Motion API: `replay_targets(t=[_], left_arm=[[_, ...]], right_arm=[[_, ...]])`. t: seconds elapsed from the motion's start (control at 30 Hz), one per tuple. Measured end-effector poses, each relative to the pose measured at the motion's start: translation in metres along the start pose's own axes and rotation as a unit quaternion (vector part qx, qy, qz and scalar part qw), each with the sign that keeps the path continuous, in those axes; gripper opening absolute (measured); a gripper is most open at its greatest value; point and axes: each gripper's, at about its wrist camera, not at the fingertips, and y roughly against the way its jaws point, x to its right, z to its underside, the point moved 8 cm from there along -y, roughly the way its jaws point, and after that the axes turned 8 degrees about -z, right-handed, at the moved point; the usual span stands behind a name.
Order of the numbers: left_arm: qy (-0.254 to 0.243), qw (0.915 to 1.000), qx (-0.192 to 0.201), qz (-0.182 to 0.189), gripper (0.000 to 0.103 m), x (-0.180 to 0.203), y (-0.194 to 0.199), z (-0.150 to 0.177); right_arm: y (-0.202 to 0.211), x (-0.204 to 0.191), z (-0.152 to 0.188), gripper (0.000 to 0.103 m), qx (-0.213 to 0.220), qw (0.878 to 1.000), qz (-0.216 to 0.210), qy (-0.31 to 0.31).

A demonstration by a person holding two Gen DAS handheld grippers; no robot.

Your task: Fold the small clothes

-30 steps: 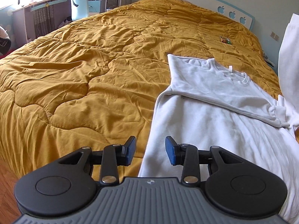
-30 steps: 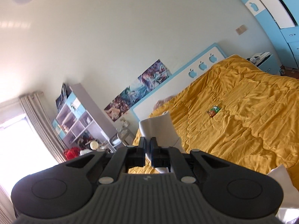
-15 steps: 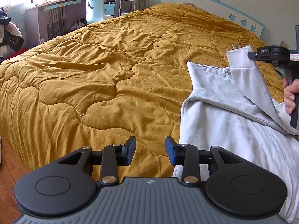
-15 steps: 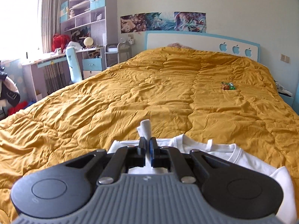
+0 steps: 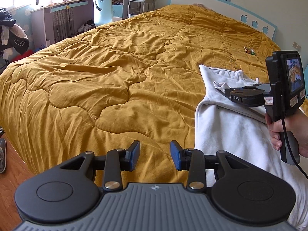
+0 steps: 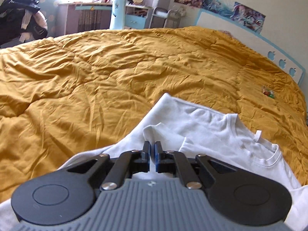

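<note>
A white shirt (image 5: 221, 127) lies on the near right part of the mustard quilt (image 5: 115, 77), collar toward the headboard. My right gripper (image 5: 228, 92), held by a hand (image 5: 279, 132), is low over the shirt's upper half. In the right wrist view the right gripper (image 6: 152, 148) is shut on a fold of the white shirt (image 6: 211, 127), and a flap of cloth sticks out past the tips. My left gripper (image 5: 155, 155) stands open above the quilt, just left of the shirt's hem, with nothing between its fingers.
A small colourful wrapper (image 5: 249, 50) lies on the quilt beyond the shirt. The blue and white headboard (image 5: 256, 22) closes the far end. A desk and light-blue chair (image 5: 102, 5) stand past the bed at the far left. Wooden floor (image 5: 9, 173) shows at the near left.
My right gripper swung down from pointing at the wall to low over the shirt, carrying the pinched cloth with it. The left gripper drifted slightly left and stayed open.
</note>
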Motion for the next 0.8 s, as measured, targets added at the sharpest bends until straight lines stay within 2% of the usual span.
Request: replay_targets(t=[0.07,0.13,0.2,0.23,0.33,0.43,0.53,0.67,0.73,0.8], left_arm=[[-0.003,1.0000,-0.002,0.000,0.043,0.002,-0.001,0.001],[-0.008,1.0000,-0.002,0.000,0.043,0.004,-0.001,0.002],[-0.016,0.9999,-0.002,0.001,0.043,0.008,-0.001,0.003],[-0.019,0.9998,-0.002,0.003,0.043,0.010,-0.001,0.004],[-0.037,0.9991,-0.002,0.022,0.044,0.017,0.000,0.007],[-0.047,0.9977,0.004,0.048,0.048,0.022,0.002,0.010],[-0.055,0.9945,-0.002,0.089,0.053,0.026,0.003,0.016],[-0.064,0.9885,-0.016,0.136,0.061,0.027,0.007,0.027],[-0.072,0.9865,-0.027,0.145,0.064,0.027,0.008,0.034],[-0.077,0.9861,-0.040,0.142,0.065,0.024,0.006,0.041]], right_arm=[[-0.001,-0.006,0.008,0.006,-0.018,0.999,-0.028,0.005],[0.009,-0.011,0.010,0.016,-0.003,0.998,-0.061,-0.001],[0.031,-0.012,0.007,0.054,0.027,0.995,-0.099,-0.019],[0.045,-0.010,0.006,0.059,0.046,0.993,-0.107,-0.025],[0.108,0.003,0.001,0.060,0.107,0.987,-0.109,-0.044],[0.178,0.026,0.009,0.065,0.147,0.984,-0.084,-0.063],[0.261,0.057,0.034,0.067,0.175,0.980,-0.043,-0.089],[0.356,0.090,0.081,0.073,0.188,0.971,0.010,-0.146],[0.393,0.102,0.117,0.075,0.175,0.964,0.024,-0.200],[0.414,0.108,0.158,0.077,0.152,0.954,0.031,-0.256]])
